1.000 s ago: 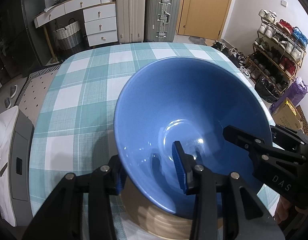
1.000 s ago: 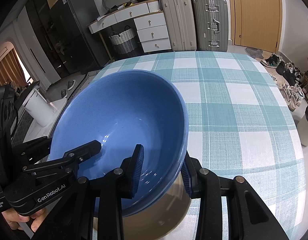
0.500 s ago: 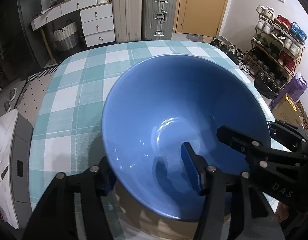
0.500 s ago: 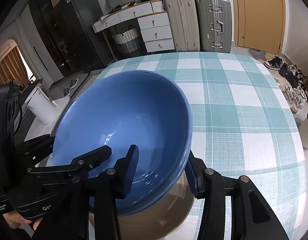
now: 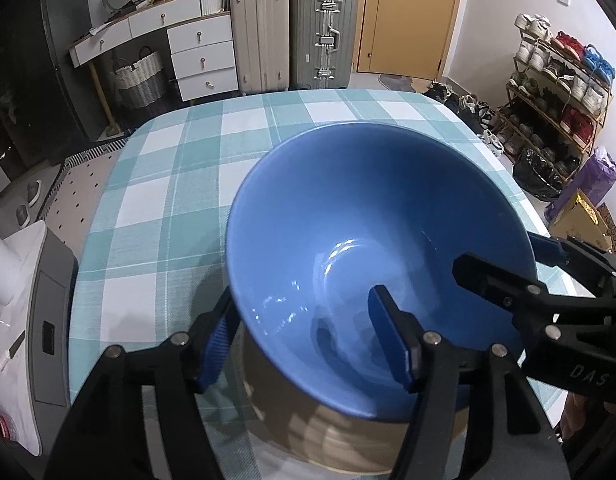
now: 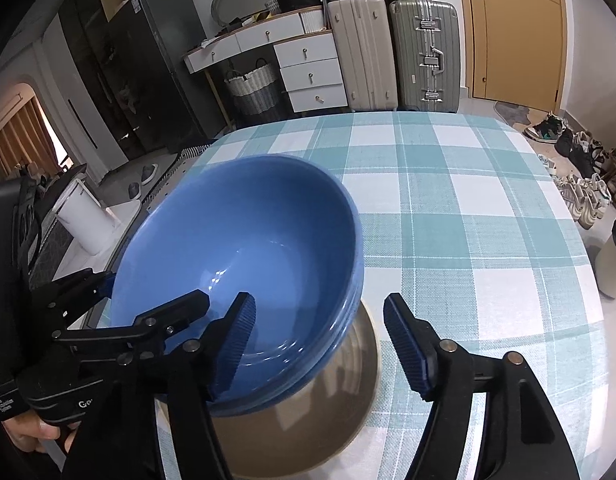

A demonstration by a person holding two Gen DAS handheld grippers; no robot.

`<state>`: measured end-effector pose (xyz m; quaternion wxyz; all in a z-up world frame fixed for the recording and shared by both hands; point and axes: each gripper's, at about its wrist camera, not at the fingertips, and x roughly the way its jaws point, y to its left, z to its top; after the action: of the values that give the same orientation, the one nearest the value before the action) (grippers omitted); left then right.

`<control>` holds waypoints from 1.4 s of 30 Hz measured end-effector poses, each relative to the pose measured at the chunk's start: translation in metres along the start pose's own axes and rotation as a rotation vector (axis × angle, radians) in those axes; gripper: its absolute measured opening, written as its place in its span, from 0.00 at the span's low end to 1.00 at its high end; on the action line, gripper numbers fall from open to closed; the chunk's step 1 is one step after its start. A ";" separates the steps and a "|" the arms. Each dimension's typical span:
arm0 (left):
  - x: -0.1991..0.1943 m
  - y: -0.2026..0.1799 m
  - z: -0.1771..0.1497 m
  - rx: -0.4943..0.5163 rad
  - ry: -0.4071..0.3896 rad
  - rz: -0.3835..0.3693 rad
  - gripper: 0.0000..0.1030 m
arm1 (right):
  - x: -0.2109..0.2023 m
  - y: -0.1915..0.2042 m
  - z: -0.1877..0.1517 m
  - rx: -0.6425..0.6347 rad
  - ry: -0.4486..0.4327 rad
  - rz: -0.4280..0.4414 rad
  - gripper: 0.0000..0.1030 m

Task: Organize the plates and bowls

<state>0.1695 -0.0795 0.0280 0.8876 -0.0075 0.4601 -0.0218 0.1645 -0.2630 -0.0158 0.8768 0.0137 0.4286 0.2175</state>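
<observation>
Straddling the blue bowl rim, both hand-held grippers (left, right) stand apart, unclamped. It sits nested on the tan plate atop the counter, probably being released.

Glossy blue bowls, nested upright, resting on a tan plate at the table's near edge.

The left gripper has its fingers spread wide, one blue-padded finger reaching forward on the inner side and the other low at the left. The right gripper is also spread, its two ribbed blue fingers well apart with a clear gap between them. Each gripper shows in the other's view, coming in from the side. A bare hand grips the left gripper's handle.
</observation>
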 end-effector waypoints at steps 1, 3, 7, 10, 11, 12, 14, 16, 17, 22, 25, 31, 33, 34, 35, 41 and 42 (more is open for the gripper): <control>-0.001 0.000 0.000 0.000 -0.003 0.003 0.63 | -0.002 0.000 0.000 0.000 -0.005 0.001 0.70; -0.004 0.001 -0.001 0.000 -0.007 0.002 0.63 | -0.006 0.001 0.000 -0.002 -0.012 0.005 0.73; -0.012 0.001 -0.004 0.009 -0.016 0.008 0.64 | -0.014 0.004 -0.001 -0.005 -0.034 0.010 0.80; -0.019 0.002 -0.007 -0.002 -0.033 0.009 0.80 | -0.022 0.006 -0.002 -0.008 -0.050 0.013 0.82; -0.022 0.002 -0.008 -0.003 -0.043 0.005 0.80 | -0.024 0.006 -0.002 -0.010 -0.055 0.012 0.83; -0.025 0.002 -0.008 -0.002 -0.047 -0.001 0.80 | -0.027 0.007 -0.002 -0.012 -0.061 0.013 0.84; -0.030 0.001 -0.010 0.005 -0.052 -0.005 0.80 | -0.033 0.008 -0.003 -0.017 -0.073 0.013 0.84; -0.036 0.000 -0.012 0.008 -0.068 -0.006 0.83 | -0.038 0.009 -0.003 -0.019 -0.083 0.013 0.86; -0.039 0.000 -0.013 0.008 -0.072 -0.005 0.86 | -0.041 0.009 -0.004 -0.019 -0.091 0.013 0.90; -0.053 0.005 -0.016 -0.008 -0.111 -0.011 0.94 | -0.058 0.010 -0.007 -0.029 -0.128 0.019 0.96; -0.061 0.010 -0.020 -0.018 -0.146 -0.013 0.96 | -0.066 0.011 -0.009 -0.046 -0.158 0.018 0.99; -0.071 0.020 -0.031 -0.011 -0.213 0.001 1.00 | -0.085 0.008 -0.018 -0.091 -0.244 0.014 0.99; -0.072 0.025 -0.036 -0.008 -0.243 -0.002 1.00 | -0.090 0.006 -0.021 -0.107 -0.270 0.016 0.99; -0.073 0.027 -0.038 -0.009 -0.252 0.000 1.00 | -0.092 0.005 -0.023 -0.115 -0.282 0.016 0.99; -0.074 0.029 -0.041 -0.011 -0.266 0.002 1.00 | -0.095 0.003 -0.026 -0.126 -0.299 0.016 0.99; -0.075 0.043 -0.055 -0.017 -0.336 0.005 1.00 | -0.106 -0.008 -0.038 -0.161 -0.365 0.029 1.00; -0.076 0.045 -0.057 -0.016 -0.346 0.009 1.00 | -0.107 -0.011 -0.040 -0.162 -0.373 0.043 1.00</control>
<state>0.0810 -0.0307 0.0557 0.9536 -0.0160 0.3004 -0.0127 0.0807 -0.3212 0.0361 0.9344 -0.0076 0.2397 0.2635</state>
